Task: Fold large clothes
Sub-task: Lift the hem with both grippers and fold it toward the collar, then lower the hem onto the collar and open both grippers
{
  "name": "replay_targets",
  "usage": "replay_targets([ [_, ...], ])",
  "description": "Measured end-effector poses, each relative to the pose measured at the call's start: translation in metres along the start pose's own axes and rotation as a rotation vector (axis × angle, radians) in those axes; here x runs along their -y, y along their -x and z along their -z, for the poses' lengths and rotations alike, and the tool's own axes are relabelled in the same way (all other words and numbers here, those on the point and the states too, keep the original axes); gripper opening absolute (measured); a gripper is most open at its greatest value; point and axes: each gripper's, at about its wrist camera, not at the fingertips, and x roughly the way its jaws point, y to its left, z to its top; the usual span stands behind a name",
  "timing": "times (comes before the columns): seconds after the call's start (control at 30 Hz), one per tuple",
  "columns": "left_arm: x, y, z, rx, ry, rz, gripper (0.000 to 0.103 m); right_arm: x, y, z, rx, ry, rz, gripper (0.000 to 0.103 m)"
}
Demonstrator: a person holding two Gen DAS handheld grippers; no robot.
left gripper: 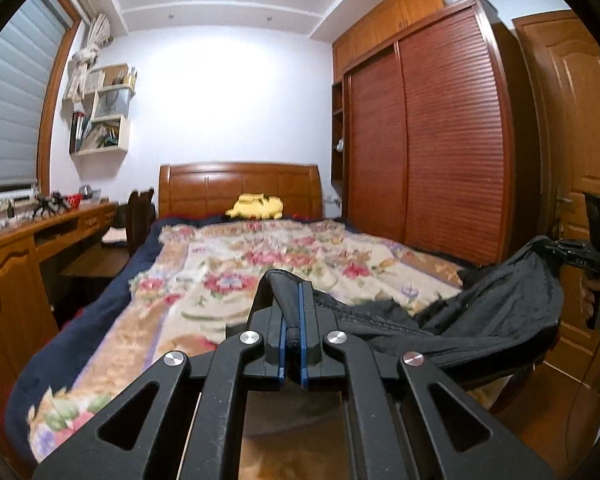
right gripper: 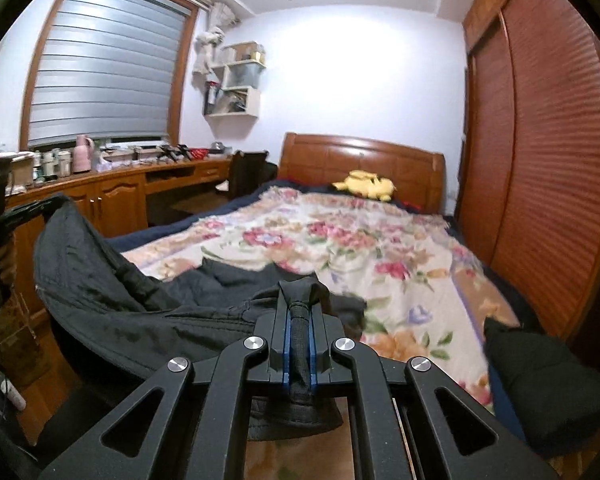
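Left wrist view: left gripper (left gripper: 293, 308) has its blue-padded jaws clamped on a bunched fold of the black garment (left gripper: 496, 312). From the fingers the cloth runs off to the right as a sagging band, lifted above the floral blanket (left gripper: 236, 264), up to the right gripper (left gripper: 550, 246), which pinches its far end. A hand (left gripper: 594, 294) grips that tool's handle at the frame edge.

Right wrist view: right gripper (right gripper: 301, 300) is likewise closed on a ribbed, cuff-like edge of the black garment (right gripper: 112, 280), which pokes out past the fingertips and hangs below the jaws. The cloth stretches left to the left gripper (right gripper: 46, 206).

Long axis of the garment: side to side between the two tools, across the foot of the bed, middle drooping toward the blanket.

Ahead of the fingers in both views: yellow plush toy (left gripper: 256, 206) against the wooden headboard (left gripper: 240, 188).

Only the left view shows the wardrobe (left gripper: 424, 140) front in full and the door (left gripper: 572, 140). Only the right view shows the window blind (right gripper: 108, 60), the cluttered desk (right gripper: 120, 192) and a dark bundle (right gripper: 540, 376) right of the fingers.

No legible writing or labels.
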Motion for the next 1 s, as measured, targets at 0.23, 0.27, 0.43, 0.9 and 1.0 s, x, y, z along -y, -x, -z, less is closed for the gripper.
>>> replay_targets([
  [0.23, 0.001, -0.005, -0.023, 0.038, -0.008, 0.003, 0.005, 0.021, -0.003, 0.002, 0.051, -0.028, 0.025, 0.006],
  [0.27, 0.001, -0.015, -0.025, 0.03, -0.011, -0.007, 0.005, 0.02, -0.005, 0.002, 0.054, -0.031, 0.025, 0.006],
  [0.43, -0.01, -0.079, -0.015, -0.07, -0.004, -0.068, 0.005, 0.016, -0.068, 0.008, -0.029, -0.057, 0.041, 0.006],
  [0.9, -0.055, -0.248, 0.094, -0.399, 0.063, -0.163, 0.005, 0.014, -0.292, 0.1, -0.334, -0.072, 0.039, 0.006],
  [1.0, -0.064, -0.273, 0.1, -0.433, 0.06, -0.181, 0.005, 0.019, -0.333, 0.1, -0.362, -0.081, 0.032, 0.006],
])
